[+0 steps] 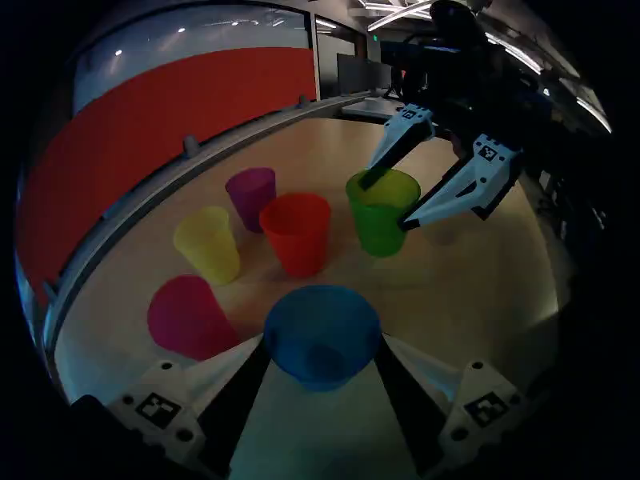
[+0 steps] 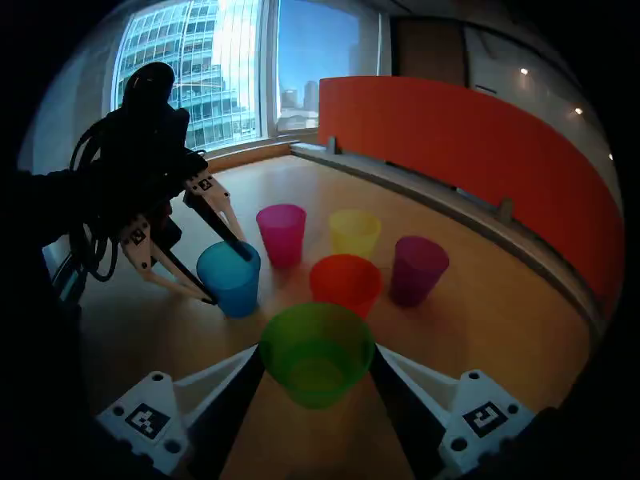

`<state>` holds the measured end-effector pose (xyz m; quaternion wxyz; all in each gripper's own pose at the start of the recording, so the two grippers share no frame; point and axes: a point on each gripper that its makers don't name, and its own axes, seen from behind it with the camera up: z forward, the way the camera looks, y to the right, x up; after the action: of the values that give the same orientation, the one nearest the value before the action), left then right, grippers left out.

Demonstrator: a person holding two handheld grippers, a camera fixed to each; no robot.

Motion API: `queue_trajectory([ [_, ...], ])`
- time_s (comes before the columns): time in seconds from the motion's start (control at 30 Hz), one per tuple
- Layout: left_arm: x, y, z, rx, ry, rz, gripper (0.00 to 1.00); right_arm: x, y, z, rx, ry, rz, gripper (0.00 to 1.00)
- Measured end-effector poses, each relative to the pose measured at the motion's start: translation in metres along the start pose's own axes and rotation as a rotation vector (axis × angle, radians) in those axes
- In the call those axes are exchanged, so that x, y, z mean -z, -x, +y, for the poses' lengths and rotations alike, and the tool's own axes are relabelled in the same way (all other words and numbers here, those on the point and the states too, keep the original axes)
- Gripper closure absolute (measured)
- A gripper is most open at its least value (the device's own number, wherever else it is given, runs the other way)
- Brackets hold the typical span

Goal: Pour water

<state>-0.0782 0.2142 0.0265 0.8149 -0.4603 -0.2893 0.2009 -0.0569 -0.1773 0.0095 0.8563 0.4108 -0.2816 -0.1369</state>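
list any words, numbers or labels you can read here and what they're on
No readable text in either view.
Square markers on the left claw and right claw: coded patterns, no letters.
Blue cup, green cup, other cups: plain, unlabelled.

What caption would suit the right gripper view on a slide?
Right gripper grips the green cup, left gripper grips the blue cup, on a wooden table.

Saw a wooden table point(image 2: 496, 320) bordered by an orange partition point(image 2: 480, 136); looked through large windows point(image 2: 308, 64) onto tall buildings point(image 2: 184, 72); noted ceiling lights point(image 1: 400, 10) overhead.
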Motion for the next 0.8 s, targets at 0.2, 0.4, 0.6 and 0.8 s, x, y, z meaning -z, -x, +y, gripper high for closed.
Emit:
queue_trajectory([
  [0.2,-0.003,0.002,-0.002,0.009,0.001,-0.001,0.13,-0.006,0.007,0.001,-0.004,0.001,-0.012,0.08],
  [0.4,-0.003,0.004,-0.003,0.012,0.005,-0.005,0.13,-0.009,0.014,0.002,-0.008,0.001,-0.027,0.08],
  [0.6,-0.004,0.007,-0.002,0.013,0.007,-0.01,0.13,-0.012,0.02,0.001,-0.006,0.002,-0.035,0.08],
  [0.8,-0.004,0.009,-0.003,0.02,0.009,-0.013,0.13,-0.012,0.022,0.001,-0.015,0.002,-0.03,0.08],
])
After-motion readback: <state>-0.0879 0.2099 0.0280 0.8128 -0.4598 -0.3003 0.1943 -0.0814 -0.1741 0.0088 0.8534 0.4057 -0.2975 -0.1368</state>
